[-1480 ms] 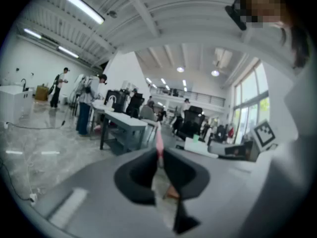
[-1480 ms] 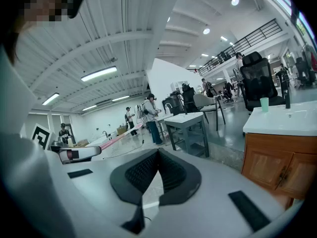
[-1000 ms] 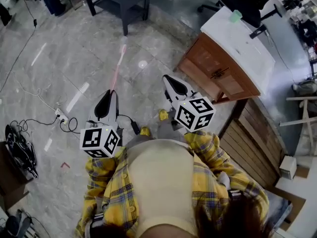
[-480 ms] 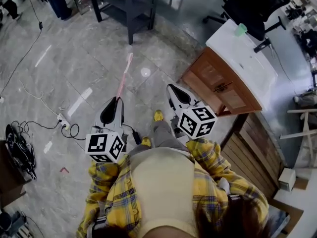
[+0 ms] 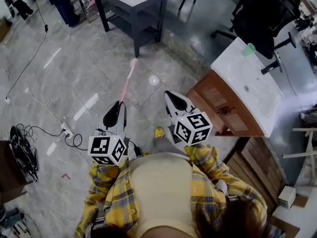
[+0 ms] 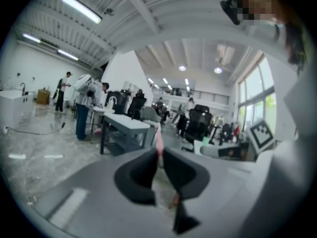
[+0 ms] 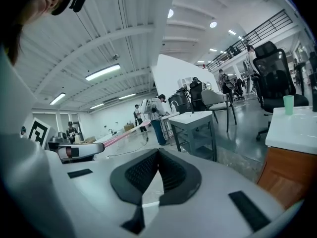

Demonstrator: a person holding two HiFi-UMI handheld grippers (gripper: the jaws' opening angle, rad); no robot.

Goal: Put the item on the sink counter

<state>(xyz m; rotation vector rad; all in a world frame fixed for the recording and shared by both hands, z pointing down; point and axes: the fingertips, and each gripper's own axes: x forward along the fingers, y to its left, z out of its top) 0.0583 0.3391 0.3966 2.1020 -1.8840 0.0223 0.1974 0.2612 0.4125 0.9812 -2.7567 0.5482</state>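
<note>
- Pink stick-like item (image 5: 127, 81), probably a toothbrush, is gripped at its near end by the left gripper (image 5: 118, 106). It points away from the person toward 12 o'clock, out over the grey floor (image 5: 74, 73).
- Left jaws are pressed together on the item's handle. In the left gripper view the pink shaft rises straight from between their tips.
- Right gripper (image 5: 171, 94) carries nothing, and its jaws meet at the tips with only floor showing beyond them.
- Sink counter (image 5: 231, 66), a white top on a wooden cabinet, stands at about 2 o'clock from the grippers and well apart from the item. A green cup (image 5: 249, 49) sits at its far end.
- Progress: the pickup looks done. The carry to the counter, the set-down on the white top and the release are yet to do.
</note>
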